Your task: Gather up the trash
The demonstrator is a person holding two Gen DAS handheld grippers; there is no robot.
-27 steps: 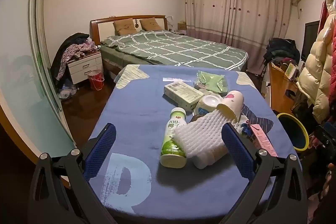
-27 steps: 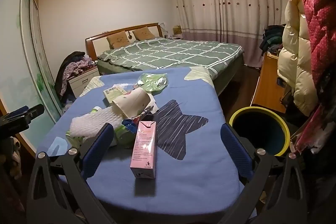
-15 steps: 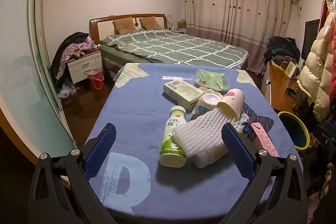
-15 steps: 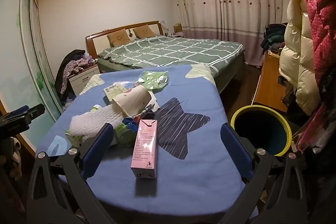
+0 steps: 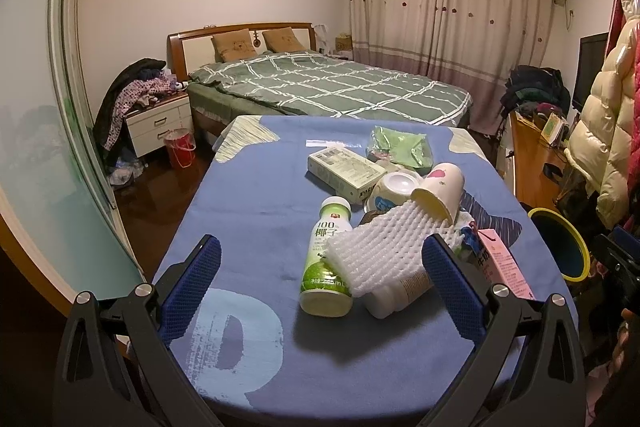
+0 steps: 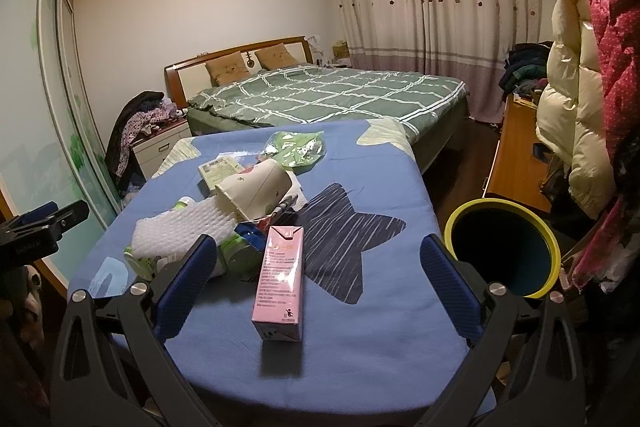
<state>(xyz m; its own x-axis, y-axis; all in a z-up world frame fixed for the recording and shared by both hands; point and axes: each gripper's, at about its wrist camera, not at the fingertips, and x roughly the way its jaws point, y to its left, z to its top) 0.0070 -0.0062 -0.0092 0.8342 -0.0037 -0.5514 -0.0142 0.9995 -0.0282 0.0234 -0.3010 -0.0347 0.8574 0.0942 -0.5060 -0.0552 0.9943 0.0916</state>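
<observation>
bedroom setting: the work surface is a table (image 5: 240, 211) under a blue cloth, with a green-quilted bed (image 5: 328, 87) beyond its far edge.

left to right:

1. my left gripper (image 5: 320, 279) hangs above the near edge of the table, jaws spread wide, nothing between the pads.
2. a green-and-white drink bottle (image 5: 327, 263) lies on its side near the middle of the table, cap toward the far edge.
3. a white foam net sleeve (image 5: 384, 247) rests against the bottle and partly over a white cup beneath it.
4. a flat carton box (image 5: 344, 174) lies toward the far edge, with a green plastic bag (image 5: 400, 149) just behind it.
5. an overturned paper bowl (image 5: 390, 191) and a tipped paper cup (image 5: 440, 191) touch each other beside the box.
6. a pink drink carton (image 6: 280, 283) stands upright near the near edge, between the pads of my right gripper (image 6: 314, 279) as seen from the right wrist. those jaws are also spread wide and clear of the carton.
7. a yellow-rimmed trash bin (image 6: 504, 251) stands on the floor just off the right edge of the table.
8. padded coats (image 6: 580, 107) hang at the far right.
</observation>
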